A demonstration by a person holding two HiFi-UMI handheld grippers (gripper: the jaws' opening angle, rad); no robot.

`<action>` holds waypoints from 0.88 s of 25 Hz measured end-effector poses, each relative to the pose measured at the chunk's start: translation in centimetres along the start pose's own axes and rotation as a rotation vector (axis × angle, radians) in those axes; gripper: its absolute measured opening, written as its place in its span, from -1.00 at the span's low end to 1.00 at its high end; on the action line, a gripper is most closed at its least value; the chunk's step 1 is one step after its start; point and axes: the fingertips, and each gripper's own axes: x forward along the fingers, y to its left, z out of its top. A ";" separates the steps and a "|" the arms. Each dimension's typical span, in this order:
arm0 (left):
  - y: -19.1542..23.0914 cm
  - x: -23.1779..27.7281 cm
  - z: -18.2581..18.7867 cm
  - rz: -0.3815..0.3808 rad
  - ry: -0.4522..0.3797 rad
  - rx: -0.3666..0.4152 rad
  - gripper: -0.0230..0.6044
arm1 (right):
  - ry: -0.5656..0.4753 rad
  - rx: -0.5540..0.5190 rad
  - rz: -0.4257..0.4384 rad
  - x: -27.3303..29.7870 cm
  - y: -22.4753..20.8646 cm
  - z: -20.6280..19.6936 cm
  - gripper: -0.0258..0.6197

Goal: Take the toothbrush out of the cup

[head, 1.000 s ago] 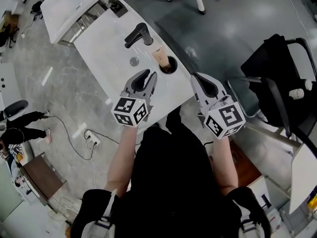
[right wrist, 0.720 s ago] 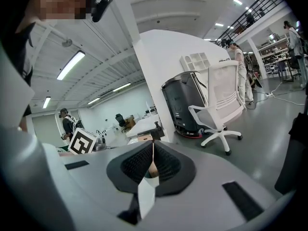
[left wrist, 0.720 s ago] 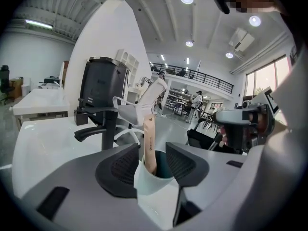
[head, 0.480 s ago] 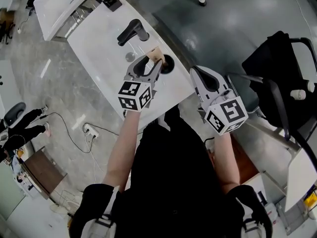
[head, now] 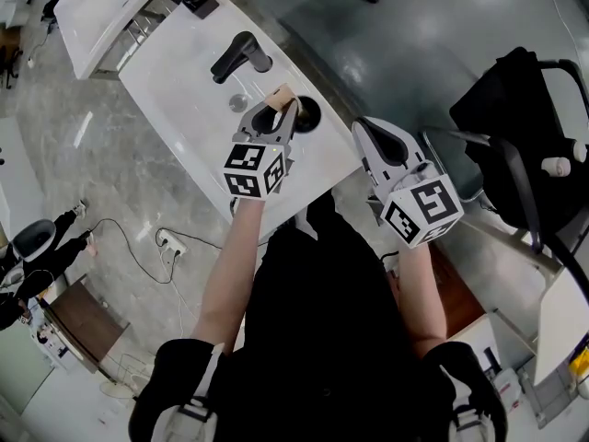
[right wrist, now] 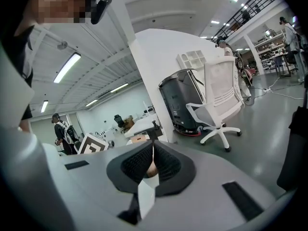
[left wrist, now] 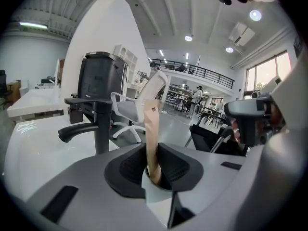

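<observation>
A toothbrush with a flat tan handle stands in a dark cup on the white sink counter, right of the drain. My left gripper reaches over the counter to it. In the left gripper view the tan handle stands upright between the two black pads of the left gripper; the jaws have just been closing and now press on it. My right gripper hovers off the counter's right corner, apart from the cup. In its own view the right gripper has its pads together with nothing between them.
A black faucet stands behind the drain and shows left of the handle as the faucet. A black chair is at the right. A white office chair stands on the grey floor beyond the counter.
My left gripper has moved forward from the counter's front edge to the cup and closed round the toothbrush handle. The right gripper has barely shifted.
</observation>
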 end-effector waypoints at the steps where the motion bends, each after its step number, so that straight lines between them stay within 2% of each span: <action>1: -0.1 0.0 0.0 0.001 -0.002 0.004 -0.67 | 0.000 0.002 -0.003 -0.1 0.0 -0.1 -0.82; 14: -1.1 -2.0 1.4 0.000 -0.055 0.022 -0.78 | -0.019 0.025 -0.019 -1.7 1.2 -0.6 -0.82; 22: -2.3 -4.6 3.7 -0.019 -0.129 0.035 -0.78 | -0.049 0.017 -0.023 -2.9 3.0 -0.2 -0.82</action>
